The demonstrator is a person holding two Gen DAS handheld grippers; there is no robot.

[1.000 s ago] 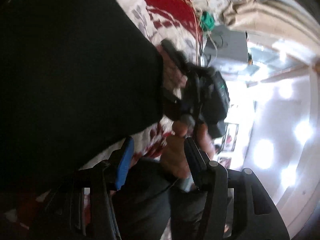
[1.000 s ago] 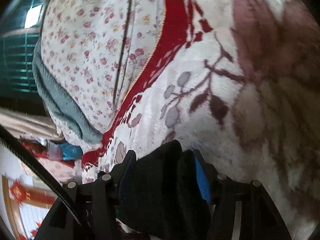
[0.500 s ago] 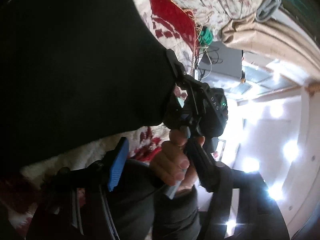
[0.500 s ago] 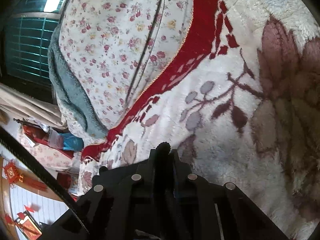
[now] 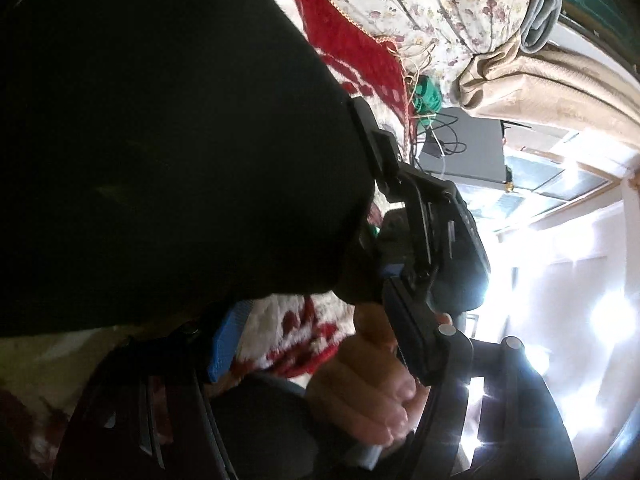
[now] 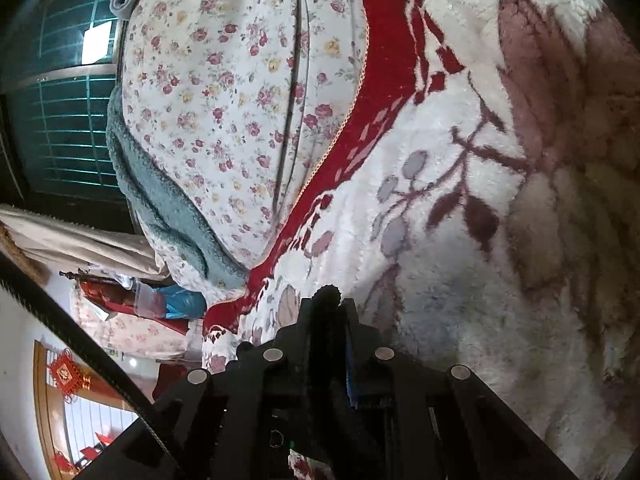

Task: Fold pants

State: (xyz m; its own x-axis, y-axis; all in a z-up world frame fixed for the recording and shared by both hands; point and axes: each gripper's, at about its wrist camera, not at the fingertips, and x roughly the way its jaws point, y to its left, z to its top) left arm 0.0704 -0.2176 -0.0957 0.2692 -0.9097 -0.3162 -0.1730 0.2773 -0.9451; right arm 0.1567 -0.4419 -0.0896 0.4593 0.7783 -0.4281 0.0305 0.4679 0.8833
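Ahead of the left gripper (image 5: 316, 334), up and to its left: black pants (image 5: 168, 140) spread over the white-and-red plush blanket (image 5: 292, 332). Jaws wide apart, nothing pinched between the blue pads, only blanket and a hand (image 5: 360, 392) showing through the gap. Just beyond its right finger, the right gripper (image 5: 370, 124) clamped on the pants' edge. Between the right gripper's (image 6: 329, 304) nearly closed fingers, a thin fold of black pants (image 6: 327, 296) poking past the tips. Farther ahead, a floral quilt (image 6: 224, 92).
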